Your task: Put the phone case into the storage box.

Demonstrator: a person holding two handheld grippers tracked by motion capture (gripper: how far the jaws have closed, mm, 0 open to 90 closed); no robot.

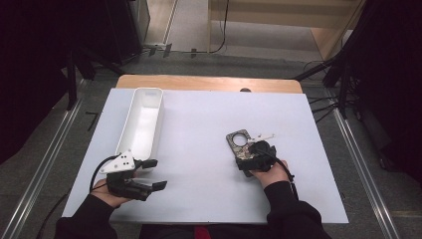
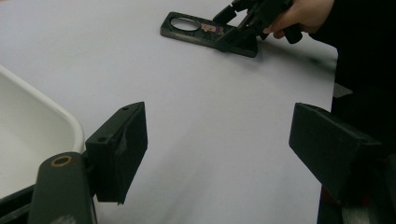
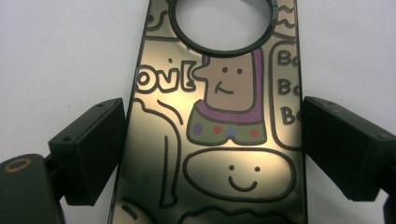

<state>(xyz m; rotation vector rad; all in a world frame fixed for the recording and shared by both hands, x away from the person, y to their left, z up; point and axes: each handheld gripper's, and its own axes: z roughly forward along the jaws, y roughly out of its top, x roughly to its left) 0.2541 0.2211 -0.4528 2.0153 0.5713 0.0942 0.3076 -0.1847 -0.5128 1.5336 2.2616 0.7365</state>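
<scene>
A flat dark phone case point(image 1: 239, 142) with cartoon figures and a round hole lies on the white table sheet point(image 1: 199, 149), right of the middle. My right gripper point(image 1: 250, 158) is lowered over its near end. In the right gripper view the case point(image 3: 219, 121) runs between the two jaws of this gripper point(image 3: 215, 144), which stand wide apart right at its long edges. My left gripper point(image 1: 157, 174) hovers open and holding nothing at the front left, near the end of the tray. From the left gripper view point(image 2: 217, 144) the case point(image 2: 187, 25) and the right gripper point(image 2: 247, 18) show far off.
A long white tray point(image 1: 142, 122) stands along the left side of the sheet, with nothing visible in it. A small white stick-like piece point(image 1: 264, 135) lies just right of the case. The wooden table edge point(image 1: 209, 82) runs along the back.
</scene>
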